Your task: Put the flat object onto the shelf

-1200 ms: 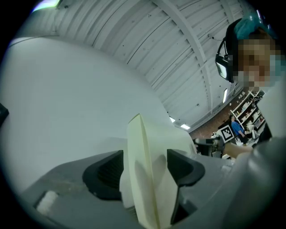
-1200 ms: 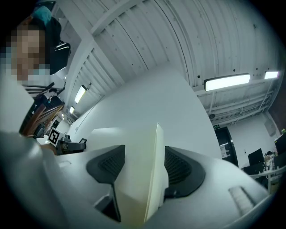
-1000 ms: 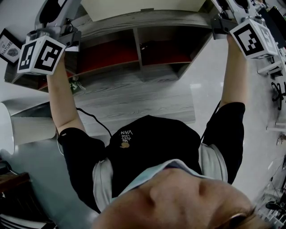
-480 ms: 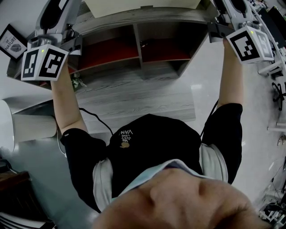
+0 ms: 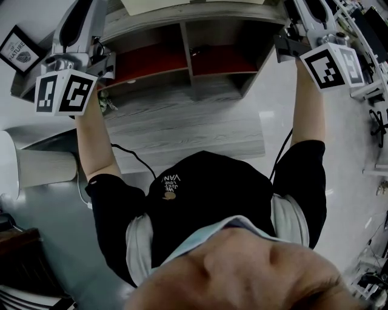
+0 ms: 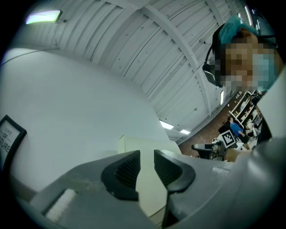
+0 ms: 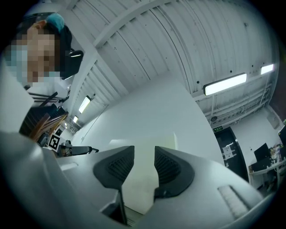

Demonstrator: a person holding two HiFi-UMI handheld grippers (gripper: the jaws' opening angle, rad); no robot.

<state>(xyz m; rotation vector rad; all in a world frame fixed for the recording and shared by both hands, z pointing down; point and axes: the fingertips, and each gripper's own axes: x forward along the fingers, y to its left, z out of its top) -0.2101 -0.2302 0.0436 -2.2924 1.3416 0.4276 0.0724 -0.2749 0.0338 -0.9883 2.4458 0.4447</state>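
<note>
The flat object is a cream panel [image 5: 182, 5] that stands on edge on the grey shelf top [image 5: 200, 19], against the white wall. My left gripper [image 6: 146, 167] is held up at the shelf's left end. Its jaws are closing, a narrow gap still shows, and nothing is between the pads. The panel [image 6: 147, 144] shows beyond them, apart from them. My right gripper [image 7: 144, 166] is at the shelf's right end, its jaws also closing on nothing, with the panel [image 7: 156, 142] farther off behind the gap.
The shelf unit [image 5: 188, 45] has red-backed compartments under its top. A framed picture [image 5: 17, 51] leans at the left. A low grey platform [image 5: 182, 127] lies on the floor in front. A cable [image 5: 130, 158] trails beside the person's left arm.
Both marker cubes have come down and back toward the person, away from the shelf top. The panel stays on the shelf.
</note>
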